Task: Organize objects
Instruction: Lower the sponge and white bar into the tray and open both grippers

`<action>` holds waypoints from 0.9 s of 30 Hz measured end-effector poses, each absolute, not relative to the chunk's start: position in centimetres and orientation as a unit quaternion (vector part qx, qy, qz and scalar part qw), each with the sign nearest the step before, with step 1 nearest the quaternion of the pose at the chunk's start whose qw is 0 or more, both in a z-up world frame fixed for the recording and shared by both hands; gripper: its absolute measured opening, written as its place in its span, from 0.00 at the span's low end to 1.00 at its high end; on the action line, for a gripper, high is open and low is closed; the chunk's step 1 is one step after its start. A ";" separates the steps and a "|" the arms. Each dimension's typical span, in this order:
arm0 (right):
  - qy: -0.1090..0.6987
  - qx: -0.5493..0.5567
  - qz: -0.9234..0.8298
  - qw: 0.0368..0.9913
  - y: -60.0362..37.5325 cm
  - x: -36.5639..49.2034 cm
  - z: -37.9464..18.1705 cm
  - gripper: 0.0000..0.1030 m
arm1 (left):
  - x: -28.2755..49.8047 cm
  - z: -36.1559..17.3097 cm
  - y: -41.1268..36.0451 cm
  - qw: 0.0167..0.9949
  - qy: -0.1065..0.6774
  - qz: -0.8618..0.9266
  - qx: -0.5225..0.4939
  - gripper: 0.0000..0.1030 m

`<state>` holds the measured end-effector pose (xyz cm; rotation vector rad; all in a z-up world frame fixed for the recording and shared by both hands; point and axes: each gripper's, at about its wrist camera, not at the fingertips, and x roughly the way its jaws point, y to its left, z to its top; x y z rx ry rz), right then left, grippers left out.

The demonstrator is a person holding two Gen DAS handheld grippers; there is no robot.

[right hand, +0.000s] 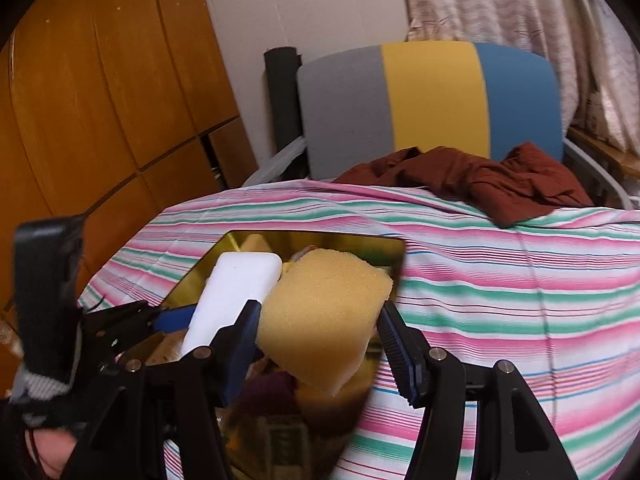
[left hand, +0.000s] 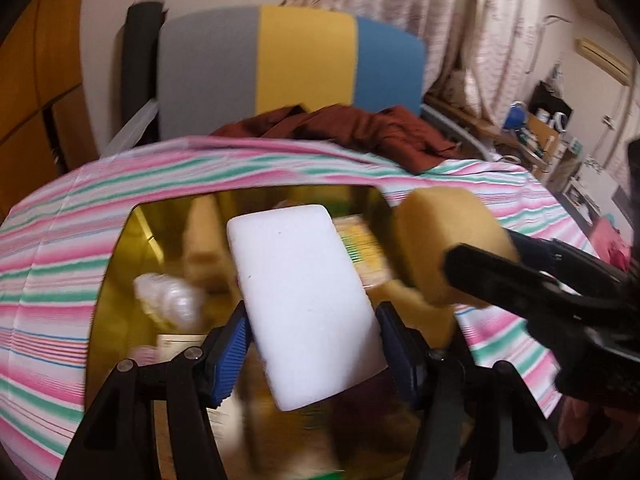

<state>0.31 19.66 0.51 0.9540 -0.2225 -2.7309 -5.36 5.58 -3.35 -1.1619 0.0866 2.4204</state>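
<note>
A white foam block [left hand: 296, 288] hangs tilted over an open gold tin [left hand: 120, 248], and my left gripper [left hand: 314, 340] is shut on its lower end with the blue pads [left hand: 228, 356] pressing both sides. To its right, a yellow sponge [left hand: 444, 240] is clamped in my right gripper [left hand: 480, 252], which reaches in from the right edge. In the right wrist view the yellow sponge [right hand: 324, 312] sits between the right gripper [right hand: 318, 320] pads, above the gold tin [right hand: 224, 264]. The white block [right hand: 232, 292] and left gripper [right hand: 212, 312] are just to its left.
The tin rests on a pink, green and white striped cloth [left hand: 52, 240] and holds several blurred items, among them a white wrapped lump [left hand: 168, 300]. A rust-red garment [right hand: 500, 184] lies at the far edge before a grey, yellow and blue chair back [right hand: 432, 100]. Wooden cabinets [right hand: 100, 100] stand at the left.
</note>
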 end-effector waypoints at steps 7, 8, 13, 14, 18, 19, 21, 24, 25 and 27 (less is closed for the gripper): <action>-0.091 0.354 -0.921 0.136 18.1 -2.6 -0.3 0.59 | -9.4 -5.3 2.7 0.208 -0.011 0.848 -0.487 0.61; -0.094 0.357 -0.919 0.136 17.9 -3.1 -0.5 0.60 | -10.0 -5.6 2.5 0.206 -0.011 0.843 -0.497 0.61; -0.121 0.372 -0.909 0.144 17.4 -5.5 -1.2 0.66 | -11.0 -5.7 2.4 0.199 -0.006 0.841 -0.502 0.66; -0.129 0.377 -0.906 0.147 17.4 -5.8 -1.4 0.69 | -10.9 -5.7 2.4 0.196 -0.001 0.841 -0.504 0.66; -0.166 0.386 -0.896 0.147 17.8 -6.1 -2.0 0.85 | -10.3 -5.5 2.0 0.181 0.008 0.846 -0.501 0.70; -0.174 0.385 -0.894 0.148 18.0 -6.1 -2.0 0.85 | -10.0 -5.4 1.7 0.180 0.001 0.848 -0.499 0.70; -0.179 0.384 -0.894 0.145 18.4 -5.7 -2.0 0.85 | -9.6 -5.1 1.0 0.176 -0.016 0.852 -0.493 0.70; -0.166 0.379 -0.900 0.137 18.6 -5.0 -1.9 0.72 | -9.0 -4.7 0.2 0.165 -0.034 0.860 -0.482 0.70; -0.154 0.378 -0.903 0.133 18.5 -4.8 -1.8 0.60 | -8.8 -4.5 -0.1 0.164 -0.038 0.863 -0.476 0.70; -0.129 0.380 -0.906 0.137 18.1 -4.7 -1.8 0.45 | -8.1 -3.8 -0.8 0.163 -0.055 0.872 -0.459 0.70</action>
